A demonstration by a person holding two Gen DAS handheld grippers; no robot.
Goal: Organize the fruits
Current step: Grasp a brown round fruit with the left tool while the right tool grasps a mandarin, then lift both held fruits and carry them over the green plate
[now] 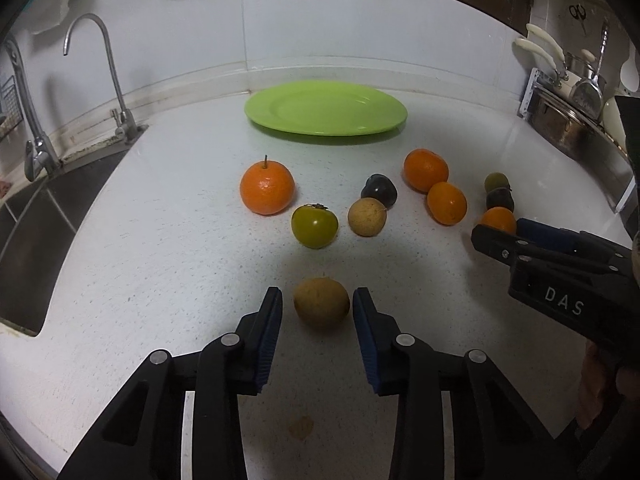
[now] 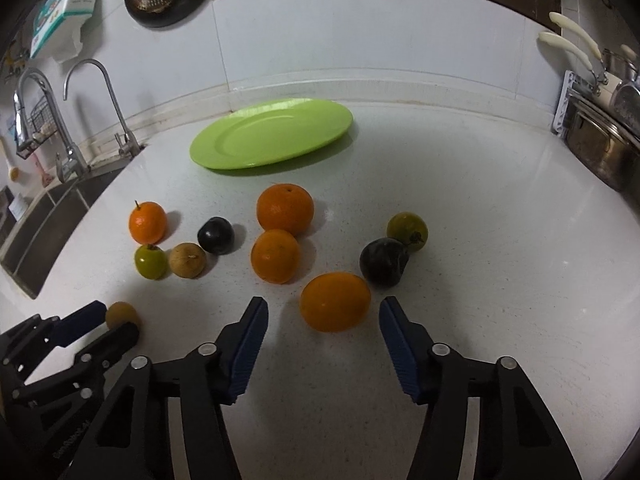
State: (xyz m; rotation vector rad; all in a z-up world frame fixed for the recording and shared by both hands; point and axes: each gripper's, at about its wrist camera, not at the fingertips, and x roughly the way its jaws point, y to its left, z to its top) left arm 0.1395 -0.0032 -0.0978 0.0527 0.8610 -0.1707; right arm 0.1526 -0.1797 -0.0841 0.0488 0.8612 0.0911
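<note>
Blue-padded jaws close in on two fruits at once, neither yet gripped.

Between the pads of the left gripper (image 1: 317, 310) lies a brown fruit (image 1: 321, 302), a sliver of gap showing on each side; the right gripper (image 2: 323, 314) brackets an orange (image 2: 335, 301) more loosely (its right pad stands clear). Both tools tilt steeply down at the counter (image 1: 168, 280). Pick-up looks to be the step in hand; next, each must pinch firmly, lift, and carry ahead past the other fruits to the green plate (image 1: 376, 114) by the wall.
</note>
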